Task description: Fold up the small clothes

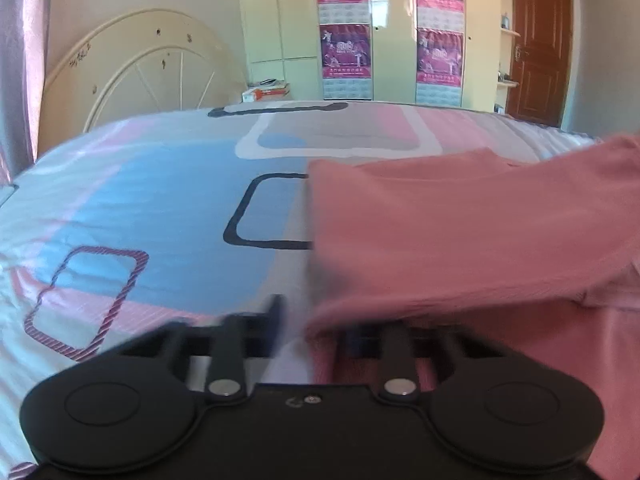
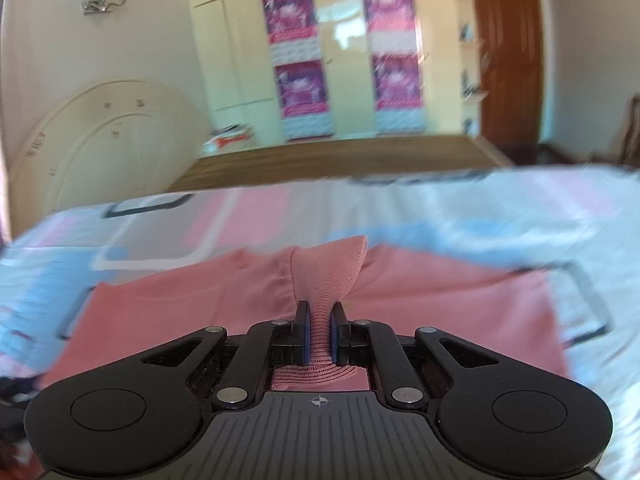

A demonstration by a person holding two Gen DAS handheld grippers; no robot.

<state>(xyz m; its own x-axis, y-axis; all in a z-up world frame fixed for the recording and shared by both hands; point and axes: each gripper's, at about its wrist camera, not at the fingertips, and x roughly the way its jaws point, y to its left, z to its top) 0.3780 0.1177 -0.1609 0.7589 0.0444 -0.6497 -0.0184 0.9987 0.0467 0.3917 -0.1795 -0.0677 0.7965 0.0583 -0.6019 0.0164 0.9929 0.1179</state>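
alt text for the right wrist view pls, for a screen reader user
The right gripper is shut on a ribbed edge of a pink garment, pinching it up into a ridge between its fingers. The rest of the garment lies spread on a bed sheet patterned in pink, blue and white, with a cream wardrobe behind.

Pink garment (image 2: 248, 300) lies spread on the bedspread, its ribbed edge (image 2: 332, 276) lifted upright.

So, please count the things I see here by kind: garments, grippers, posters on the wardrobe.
Pink garment: 1
Grippers: 2, the left gripper and the right gripper
Purple posters on the wardrobe: 4, for example this poster
Total: 7
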